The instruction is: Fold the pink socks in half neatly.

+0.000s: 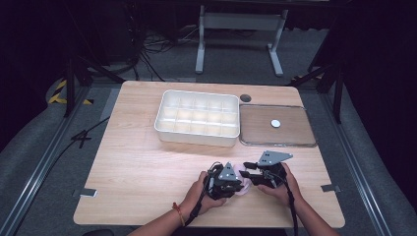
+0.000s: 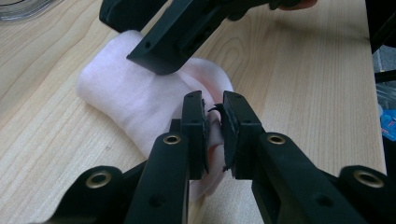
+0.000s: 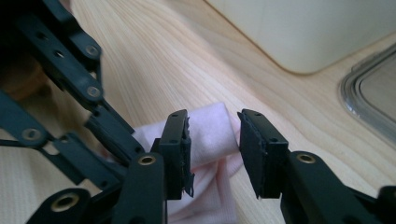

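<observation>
Cloth (image 2: 135,100), pale pink and rolled, lies on the counter (image 1: 142,167) between the two tools. The left tool (image 2: 213,128) is clenched on a fold of it at the near end. The right tool (image 3: 214,154) stands released, its jaws straddling the roll without pressing it. Beyond both tools sit a white divided tray (image 1: 196,135) and a clear lid (image 1: 295,140).

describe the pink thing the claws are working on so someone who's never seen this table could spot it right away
Start at the wooden table and come to its near edge, in front of the white divided tray. There, between the left claw and the right claw, lies a small rolled pale pink sock. It is the only soft, pink thing there; the tray and the clear lid are rigid.
</observation>
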Tool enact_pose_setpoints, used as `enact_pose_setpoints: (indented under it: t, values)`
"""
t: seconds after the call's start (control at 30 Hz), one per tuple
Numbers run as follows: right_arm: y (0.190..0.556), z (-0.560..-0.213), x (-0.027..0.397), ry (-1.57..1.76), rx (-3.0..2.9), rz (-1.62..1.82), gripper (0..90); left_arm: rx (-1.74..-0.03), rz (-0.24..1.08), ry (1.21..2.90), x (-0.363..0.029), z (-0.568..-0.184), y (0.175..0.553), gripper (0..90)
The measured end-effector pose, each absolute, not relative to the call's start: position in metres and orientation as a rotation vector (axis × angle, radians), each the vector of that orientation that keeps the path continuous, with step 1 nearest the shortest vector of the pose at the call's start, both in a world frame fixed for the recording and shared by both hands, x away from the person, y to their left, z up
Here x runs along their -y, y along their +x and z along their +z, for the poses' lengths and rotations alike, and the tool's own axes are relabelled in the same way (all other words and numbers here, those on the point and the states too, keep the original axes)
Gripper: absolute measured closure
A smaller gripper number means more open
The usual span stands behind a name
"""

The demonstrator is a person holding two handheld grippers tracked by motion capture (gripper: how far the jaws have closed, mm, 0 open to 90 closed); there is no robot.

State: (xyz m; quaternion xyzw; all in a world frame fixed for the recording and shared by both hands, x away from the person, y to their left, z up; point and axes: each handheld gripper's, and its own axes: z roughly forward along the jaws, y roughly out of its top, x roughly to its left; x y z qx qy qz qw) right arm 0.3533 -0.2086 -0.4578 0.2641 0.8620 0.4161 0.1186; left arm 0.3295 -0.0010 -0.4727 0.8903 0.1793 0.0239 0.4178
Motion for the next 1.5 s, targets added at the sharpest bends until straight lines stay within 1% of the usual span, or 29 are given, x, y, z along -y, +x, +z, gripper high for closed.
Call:
enact_pose_setpoints:
  t: [0.1, 0.13, 0.2, 0.27, 0.37, 0.5, 0.6, 0.73, 0.83, 1.07, 1.13, 1.17, 1.2, 1.23, 1.33, 1.37, 1.43, 1.5]
  values:
    - [0.358, -0.465, 0.208, 0.795, -2.560, 1.187, 64.6, -0.443, 0.060, 2.230, 0.001, -0.473, 0.329, 78.7]
    - [0.359, -0.466, 0.207, 0.792, -2.566, 1.188, 65.9, -0.440, 0.062, 2.232, 0.001, -0.473, 0.328, 78.3]
    - [0.359, -0.466, 0.207, 0.776, -2.580, 1.184, 71.3, -0.439, 0.060, 2.240, 0.001, -0.472, 0.327, 77.5]
    - [0.358, -0.466, 0.207, 0.768, -2.590, 1.179, 75.3, -0.419, 0.059, 2.245, 0.001, -0.470, 0.326, 74.8]
    - [0.358, -0.467, 0.209, 0.780, -2.601, 1.184, 77.8, -0.392, 0.063, 2.237, -0.008, -0.460, 0.326, 71.2]
    - [0.359, -0.470, 0.213, 0.798, -2.601, 1.220, 78.1, -0.426, 0.090, 2.188, -0.025, -0.448, 0.330, 70.8]
    - [0.359, -0.470, 0.215, 0.794, -2.599, 1.222, 78.1, -0.444, 0.088, 2.188, -0.030, -0.452, 0.335, 73.3]
    - [0.358, -0.470, 0.217, 0.795, -2.599, 1.228, 78.1, -0.407, 0.061, 2.242, -0.020, -0.468, 0.332, 73.9]
    - [0.358, -0.471, 0.218, 0.799, -2.597, 1.232, 78.6, -0.358, 0.076, 2.267, -0.011, -0.473, 0.327, 74.0]
    - [0.357, -0.473, 0.219, 0.801, -2.588, 1.244, 78.4, -0.321, 0.133, 2.294, -0.003, -0.476, 0.321, 74.6]
    - [0.356, -0.472, 0.219, 0.797, -2.576, 1.227, 75.3, -0.306, 0.157, 2.305, -0.002, -0.477, 0.320, 74.7]
    - [0.356, -0.472, 0.219, 0.797, -2.576, 1.227, 75.3, -0.309, 0.155, 2.304, -0.001, -0.477, 0.320, 74.7]
    - [0.356, -0.469, 0.219, 0.794, -2.551, 1.192, 66.3, -0.313, 0.151, 2.298, -0.001, -0.478, 0.320, 74.8]
    - [0.356, -0.469, 0.220, 0.806, -2.534, 1.183, 63.5, -0.305, 0.150, 2.298, 0.000, -0.479, 0.321, 74.9]
    - [0.355, -0.465, 0.226, 0.828, -2.511, 1.199, 63.0, -0.304, 0.147, 2.300, 0.001, -0.479, 0.322, 75.3]
    - [0.355, -0.464, 0.227, 0.829, -2.504, 1.197, 63.8, -0.302, 0.147, 2.299, 0.001, -0.479, 0.322, 75.4]
    - [0.352, -0.459, 0.231, 0.826, -2.475, 1.208, 68.1, -0.304, 0.146, 2.299, 0.001, -0.479, 0.322, 75.4]
    - [0.349, -0.454, 0.231, 0.791, -2.453, 1.204, 75.2, -0.305, 0.148, 2.300, 0.001, -0.479, 0.322, 75.4]
